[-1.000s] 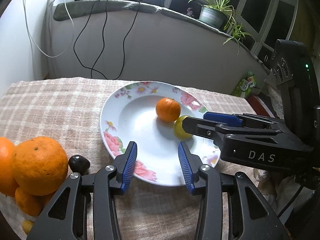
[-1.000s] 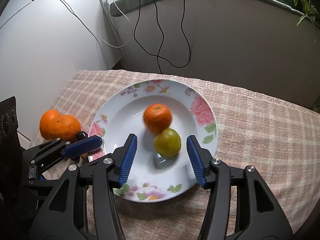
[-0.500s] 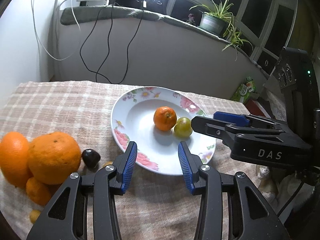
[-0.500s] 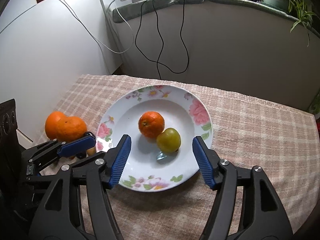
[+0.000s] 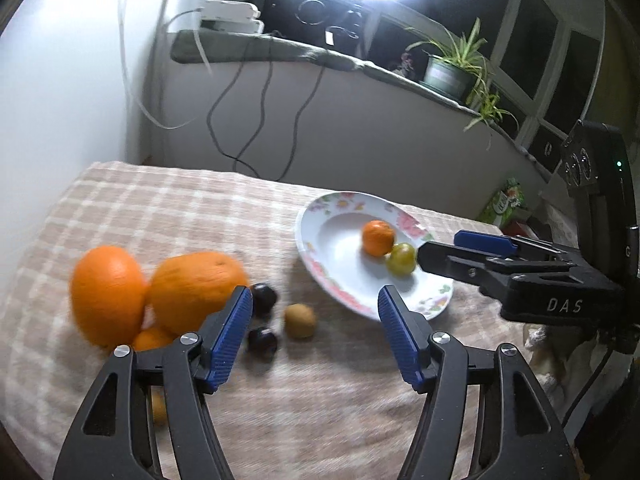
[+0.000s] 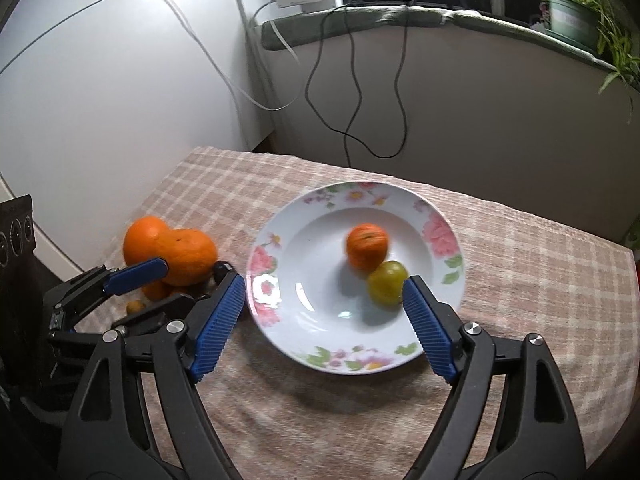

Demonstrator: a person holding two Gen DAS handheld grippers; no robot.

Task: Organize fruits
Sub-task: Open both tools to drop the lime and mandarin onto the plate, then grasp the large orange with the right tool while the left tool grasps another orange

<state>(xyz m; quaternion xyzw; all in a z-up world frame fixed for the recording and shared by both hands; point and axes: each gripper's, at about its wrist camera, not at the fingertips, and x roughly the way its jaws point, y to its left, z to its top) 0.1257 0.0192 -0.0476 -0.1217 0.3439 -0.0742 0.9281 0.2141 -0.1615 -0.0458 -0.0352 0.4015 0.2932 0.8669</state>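
Observation:
A white floral plate (image 5: 344, 284) (image 6: 436, 220) holds a small mandarin (image 5: 377, 237) (image 6: 367, 245) and a green plum (image 5: 401, 258) (image 6: 387, 282), touching each other. Left of the plate lie two big oranges (image 5: 152, 292) (image 6: 172, 250), two dark plums (image 5: 262, 320), a brown kiwi-like fruit (image 5: 300, 321) and smaller orange fruits. My left gripper (image 5: 314, 336) is open and empty above the cloth, near the dark plums and kiwi. My right gripper (image 6: 324, 320) is open and empty over the plate's near side, its right fingertip beside the green plum.
The table has a checked beige cloth (image 5: 160, 216). Behind it stand a low wall with dangling black cables (image 6: 360, 92), a sill with a power strip and a potted plant (image 5: 448, 72). A white wall panel stands at the left. The right gripper's body (image 5: 552, 280) shows right of the plate.
Both grippers have pulled back and up from the plate and opened wider. The left gripper has swung left toward the fruit pile. The green plum stays on the plate.

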